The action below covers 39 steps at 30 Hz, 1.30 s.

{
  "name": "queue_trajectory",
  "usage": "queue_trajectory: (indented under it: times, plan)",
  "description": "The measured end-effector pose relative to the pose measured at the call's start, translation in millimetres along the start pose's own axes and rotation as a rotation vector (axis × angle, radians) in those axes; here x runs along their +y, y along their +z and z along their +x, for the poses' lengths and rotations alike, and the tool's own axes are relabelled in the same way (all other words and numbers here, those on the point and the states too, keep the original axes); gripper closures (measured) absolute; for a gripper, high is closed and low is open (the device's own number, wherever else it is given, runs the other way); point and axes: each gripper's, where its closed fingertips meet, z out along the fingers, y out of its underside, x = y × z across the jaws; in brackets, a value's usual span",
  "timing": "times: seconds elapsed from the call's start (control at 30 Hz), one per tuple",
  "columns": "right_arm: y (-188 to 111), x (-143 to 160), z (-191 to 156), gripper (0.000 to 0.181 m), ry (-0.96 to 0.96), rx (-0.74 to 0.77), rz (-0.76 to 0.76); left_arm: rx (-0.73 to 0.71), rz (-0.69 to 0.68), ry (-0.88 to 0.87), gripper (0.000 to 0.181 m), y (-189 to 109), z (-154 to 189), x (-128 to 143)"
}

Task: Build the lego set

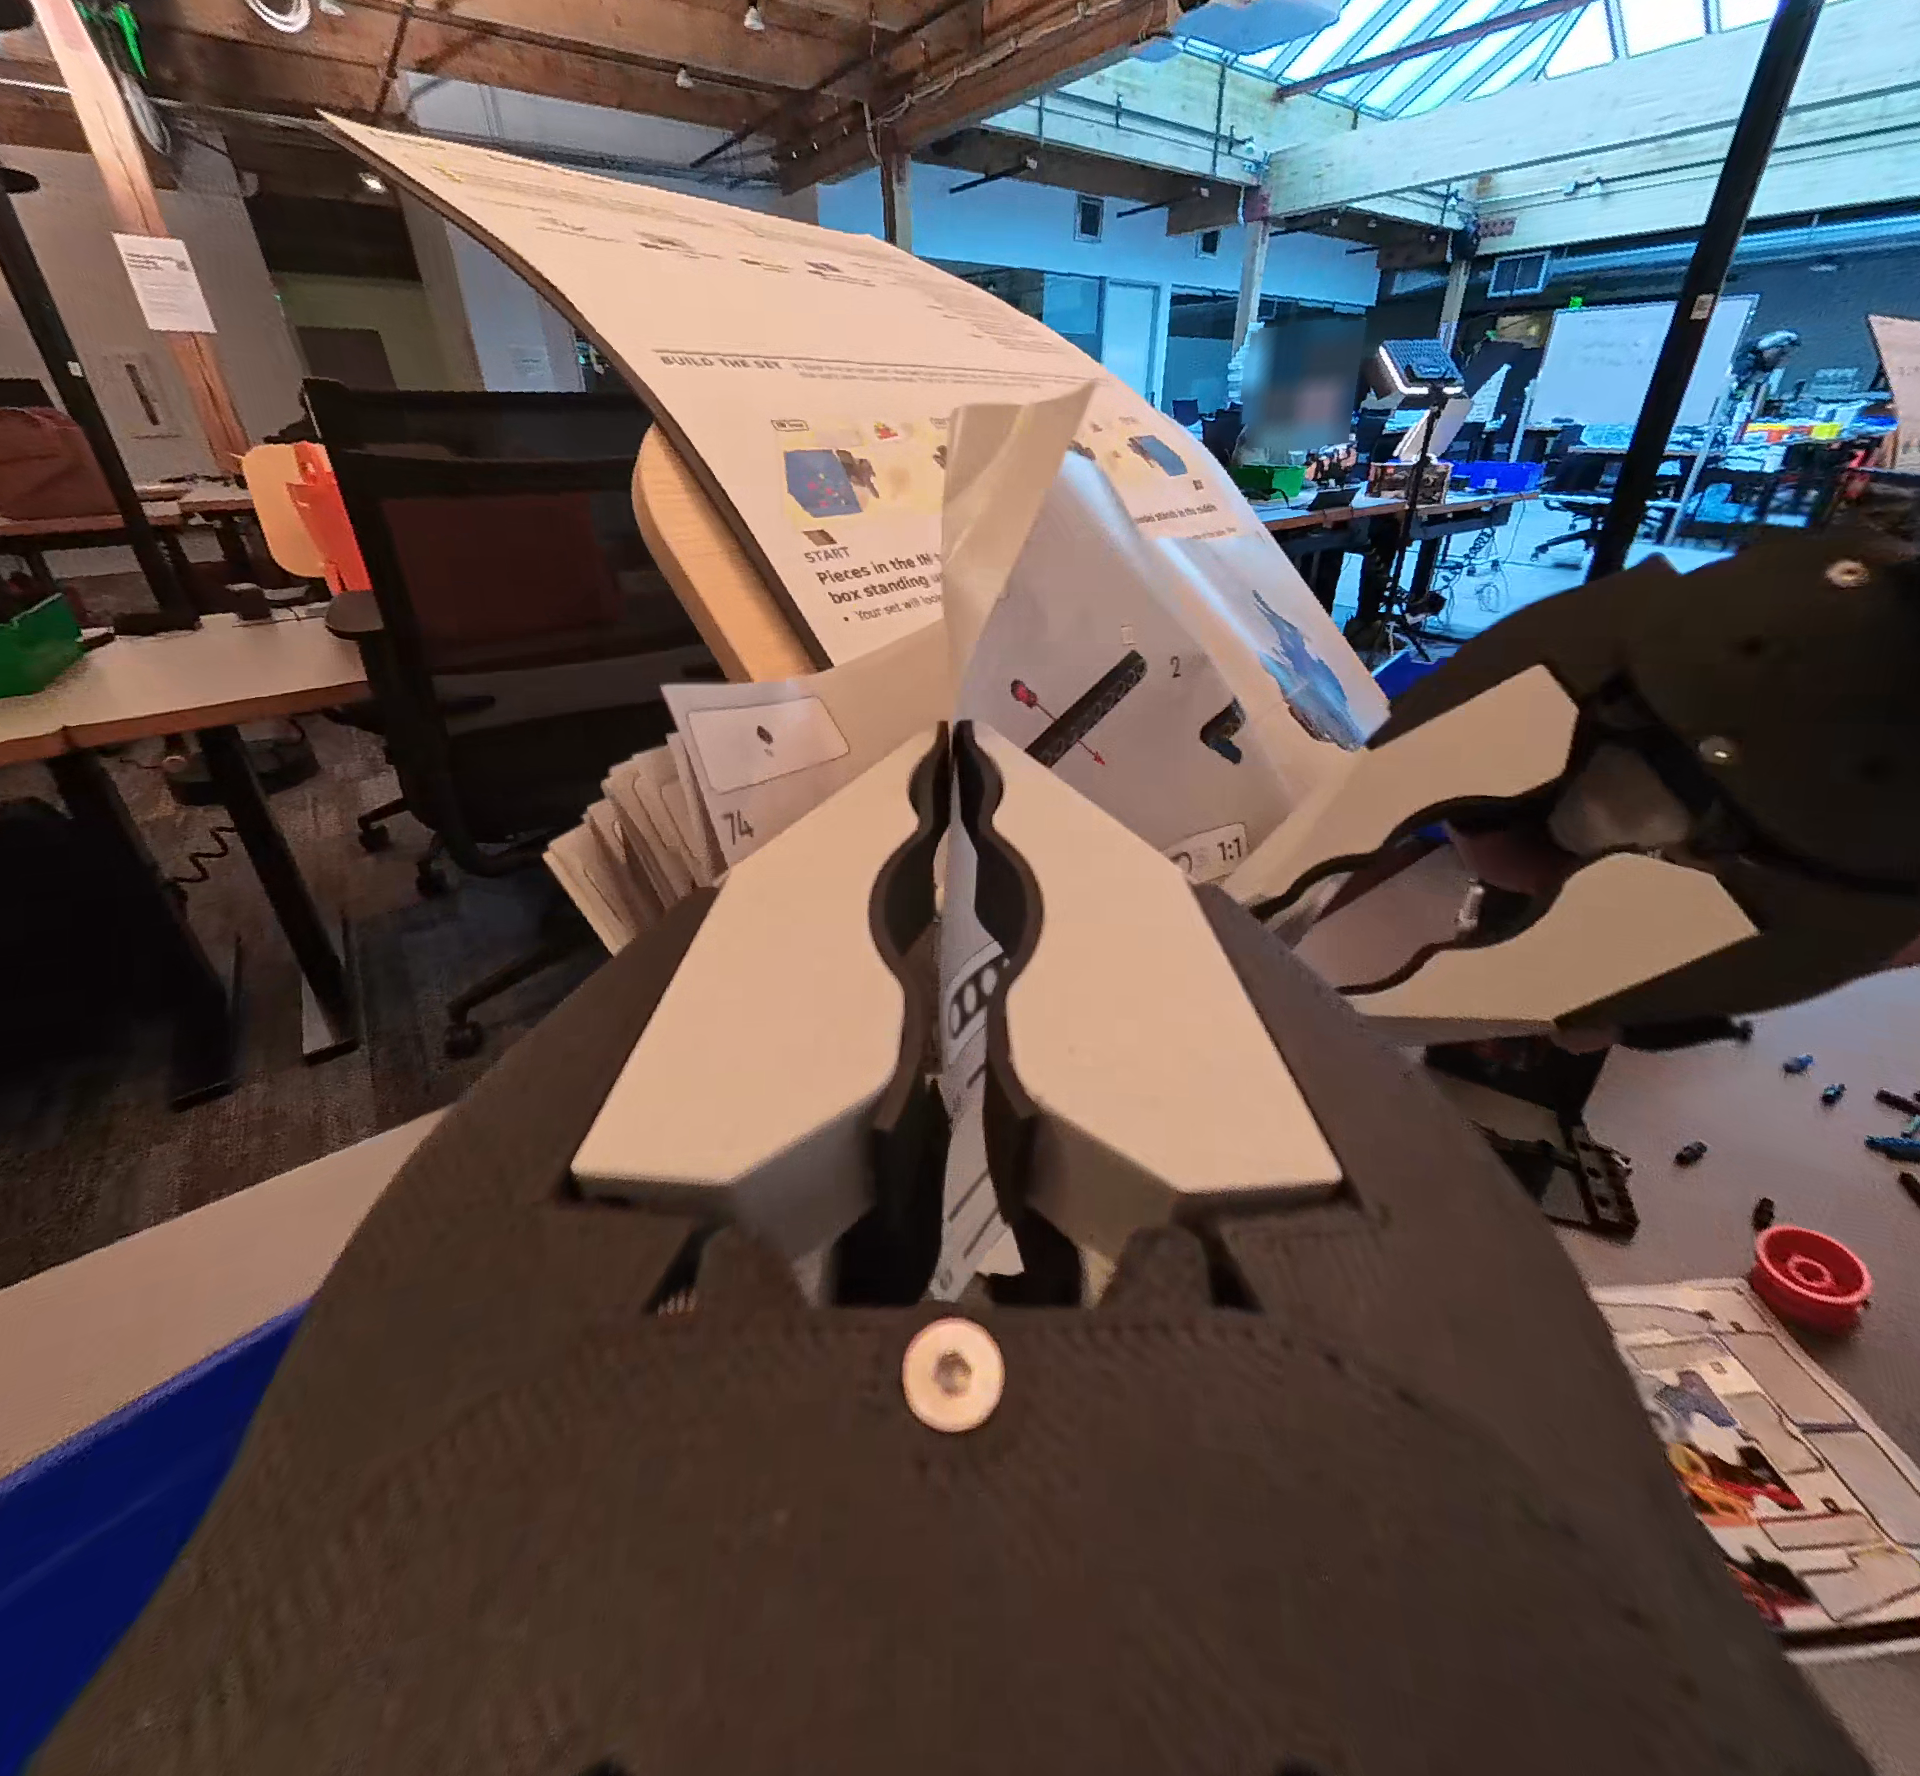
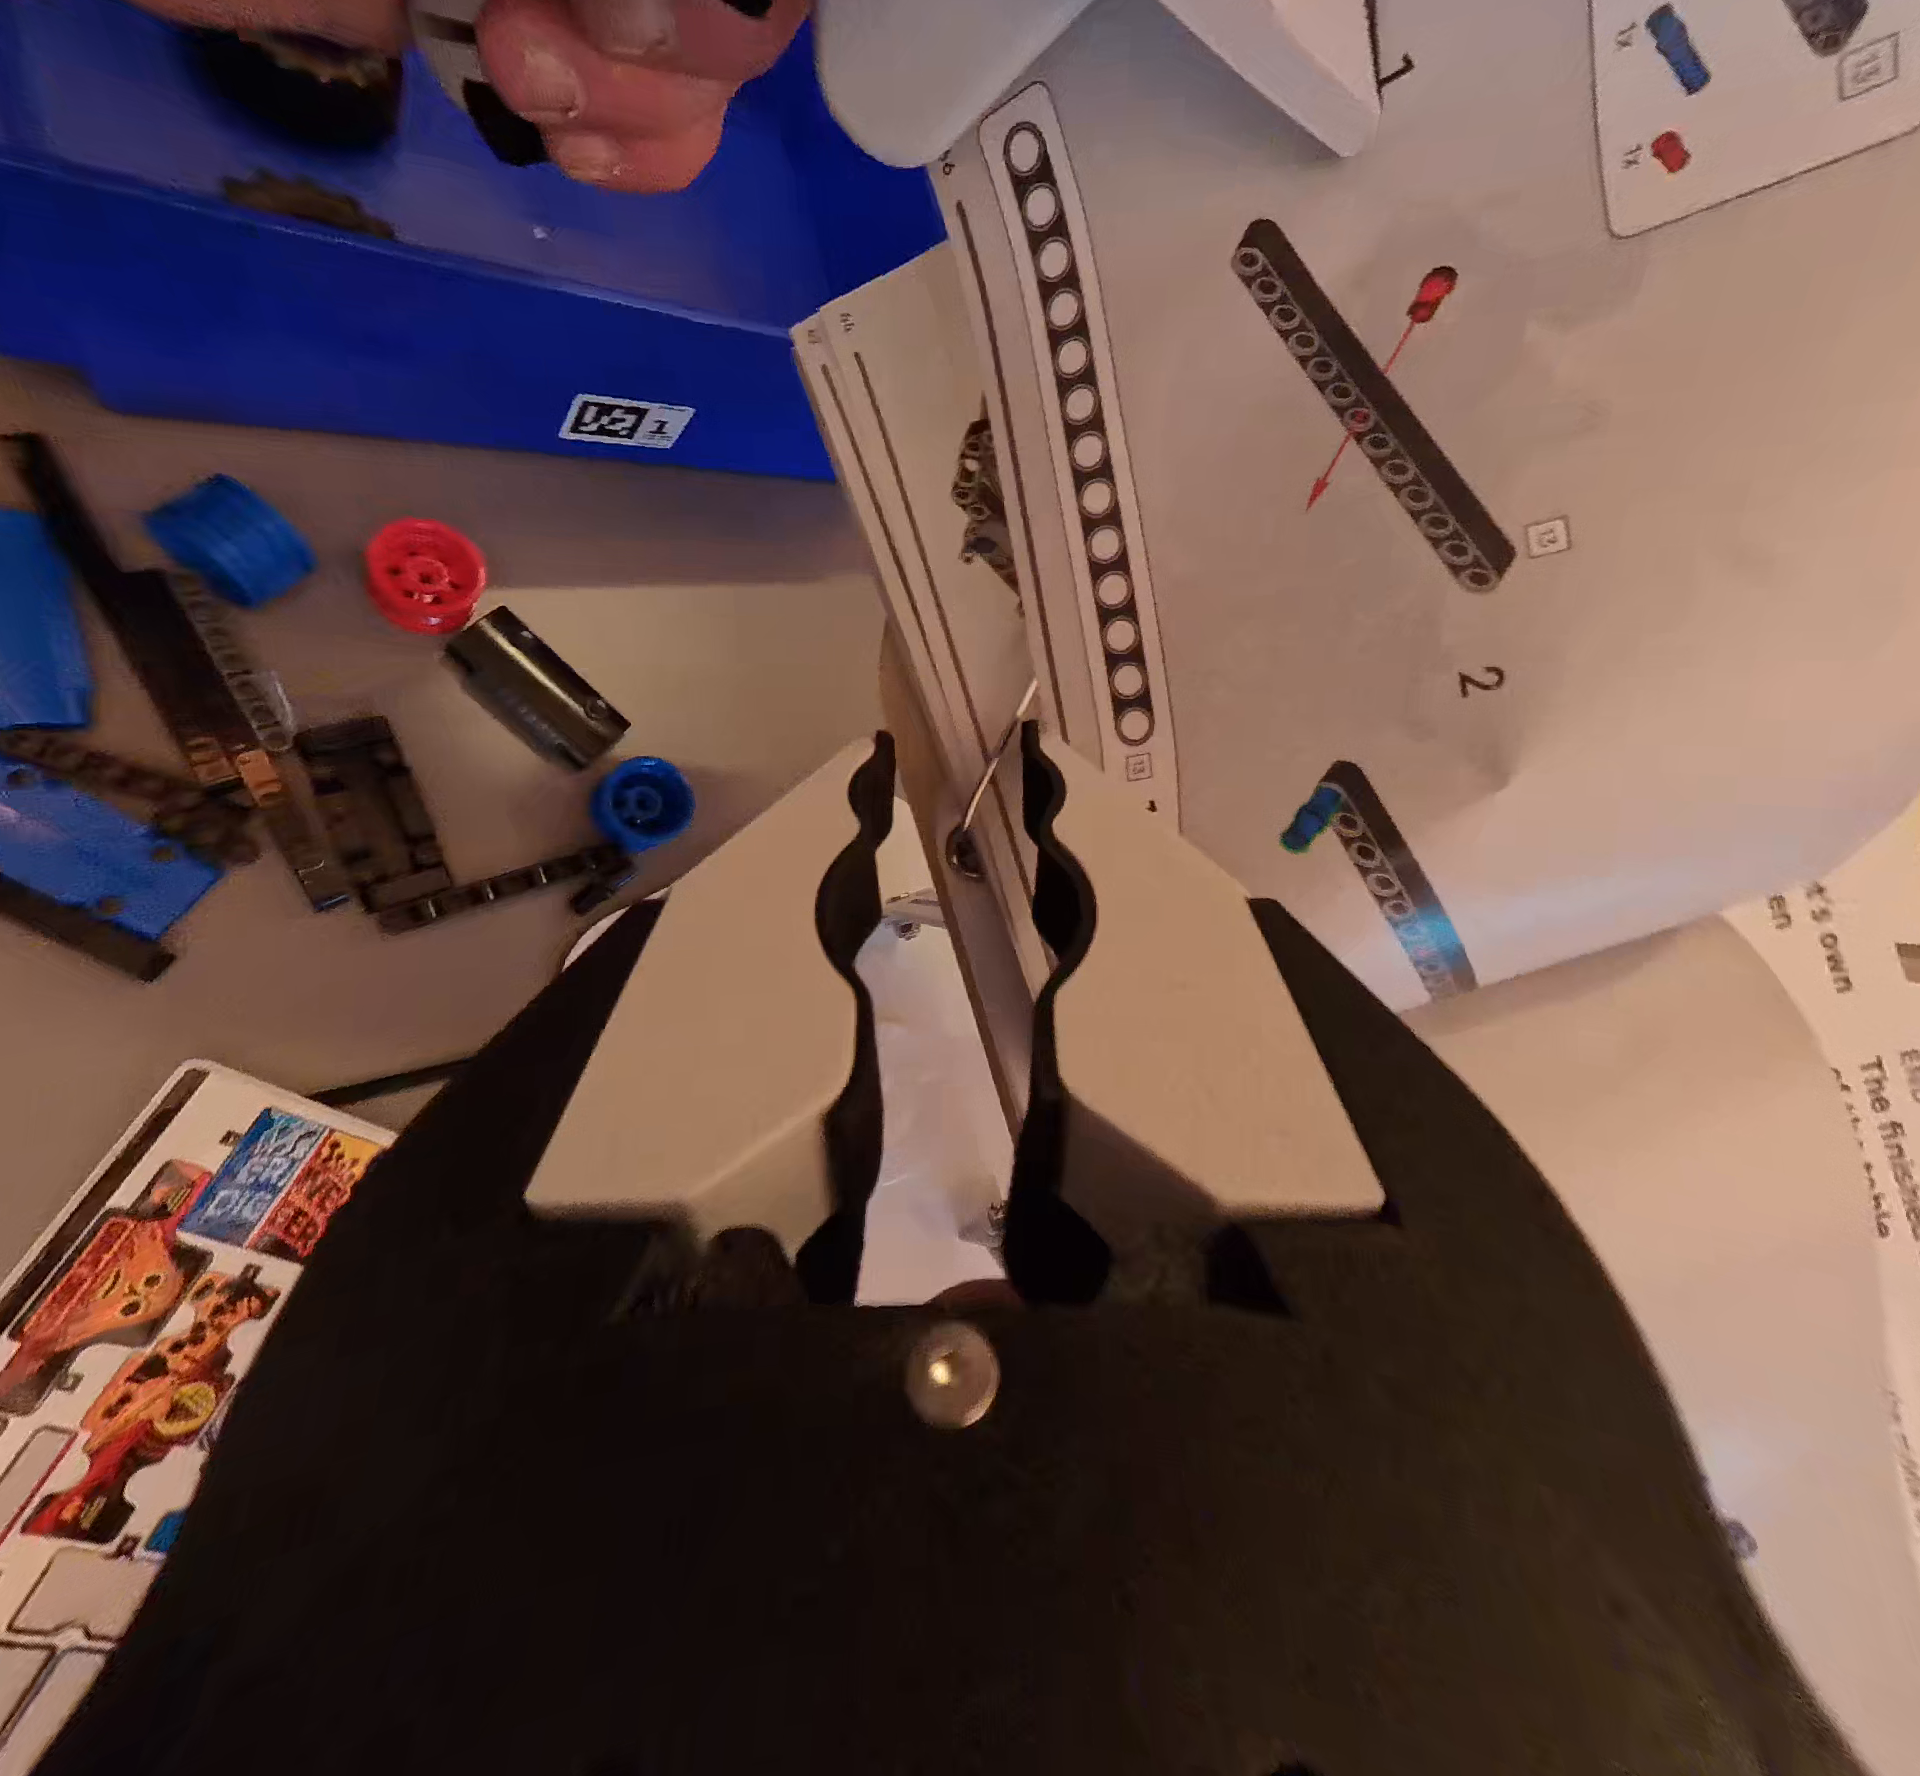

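Lego parts lie loose on the beige surface (image 2: 675, 625), left of the open white instruction booklet (image 2: 1558, 500). Going left to right in the right wrist view: blue flat panels (image 2: 62, 853) at the edge, one long black holed beam (image 2: 208, 677), one blue ribbed wheel hub (image 2: 231, 538), a black frame piece (image 2: 374, 812), one red spoked wheel hub (image 2: 425, 575), one black cylinder part (image 2: 535, 687), one blue spoked wheel hub (image 2: 642, 804). Blue plastic bin (image 2: 416, 313) sits behind them, touching the booklet's left edge. Colourful sticker sheet (image 2: 135, 1311) is at bottom left.

Left gripper (image 1: 954, 739): fingers together, clamped on one booklet page, which stands up between them. A person's hand (image 2: 582, 12) holds its handle at the top of the right wrist view.

Right gripper (image 2: 954, 750): fingers apart, straddling the booklet's stapled spine; contact on the right finger, gap on the left. Not closed on it.

Left wrist view also shows a curved white printed instruction board (image 1: 790, 396) standing behind the booklet, and small black and blue pins (image 1: 1829, 1103) scattered at far right; count unclear.
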Motion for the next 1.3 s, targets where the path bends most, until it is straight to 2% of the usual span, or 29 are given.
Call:
queue_trajectory:
  times: [0.23, 0.27, 0.33, 0.5, 0.7, 1.0, 1.07, 1.2, 1.3]
  plan:
    - [8, -4, 0, 0.156, 0.032, 0.028, 0.037, -0.014, -0.003, 0.052, 0.181, 10, -1, -5]
    - [9, -6, 0, 0.159, 0.031, 0.031, 0.044, -0.011, -0.001, 0.046, 0.181, 10, -1, -5]
    - [13, -9, -4, 0.181, 0.014, 0.001, 0.059, -0.022, -0.008, 0.052, 0.181, 10, -4, -4]
    - [10, -11, -6, 0.181, 0.011, -0.053, 0.161, -0.042, -0.037, 0.047, 0.181, 12, -10, 5]
    - [7, -14, -2, 0.181, 0.028, -0.013, 0.237, -0.061, -0.109, 0.040, 0.181, 14, -19, 23]
    - [5, -12, 16, 0.181, 0.253, 0.062, 0.273, -0.026, -0.227, -0.033, 0.181, 10, -25, 46]
    - [2, -12, 16, 0.180, 0.286, 0.048, 0.266, -0.016, -0.247, -0.041, 0.179, 7, -25, 47]
    - [-23, -13, 30, 0.159, 0.308, 0.102, 0.286, -0.082, -0.229, -0.027, 0.166, -5, -38, 34]
    - [-42, -10, 26, 0.157, 0.245, 0.095, 0.246, -0.149, -0.219, 0.030, 0.153, -19, -45, 16]
